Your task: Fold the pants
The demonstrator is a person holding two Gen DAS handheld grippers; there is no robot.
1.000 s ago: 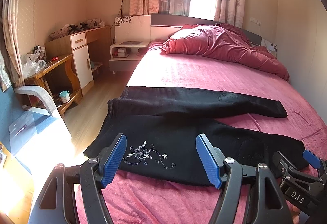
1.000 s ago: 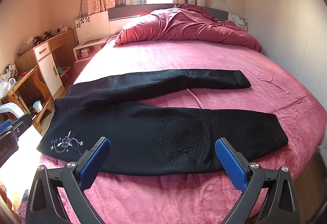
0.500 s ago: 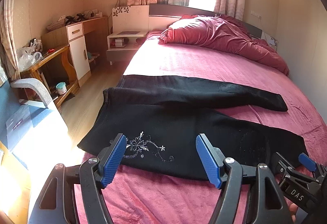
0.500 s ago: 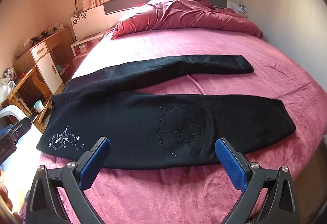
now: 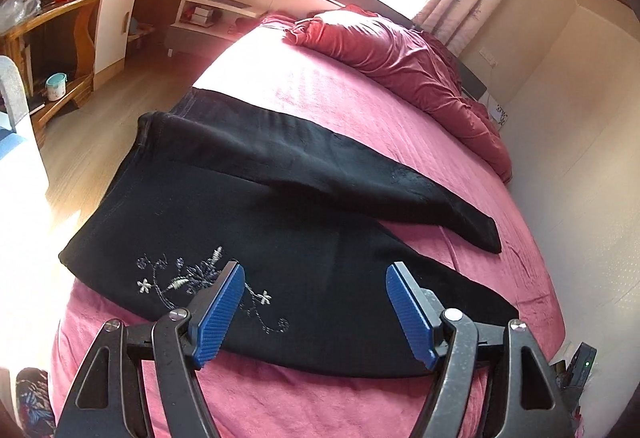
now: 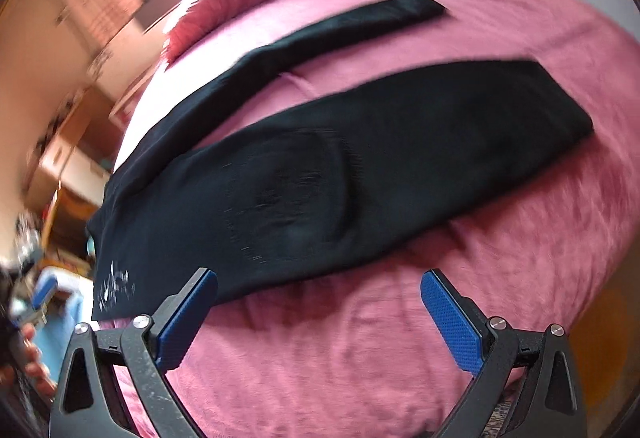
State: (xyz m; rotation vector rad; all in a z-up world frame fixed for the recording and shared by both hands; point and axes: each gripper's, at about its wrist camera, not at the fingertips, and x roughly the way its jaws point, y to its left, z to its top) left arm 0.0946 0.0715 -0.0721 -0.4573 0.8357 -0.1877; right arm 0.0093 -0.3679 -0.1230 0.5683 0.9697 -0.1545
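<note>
1. the black pants point(image 5: 280, 238) lie flat on the pink bed point(image 5: 360, 110), with white flowers point(image 5: 192, 278) near the waist.
2. legs split apart, running longways across the bed.
3. left gripper point(image 5: 316, 312) and right gripper point(image 6: 320, 314) are both spread wide, holding nothing.

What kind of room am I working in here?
A bedroom, most likely: wide bed with pink cover, crumpled red velvet duvet by the headboard, white bedside shelf unit. Black embroidered pants lie spread on the bed.
</note>
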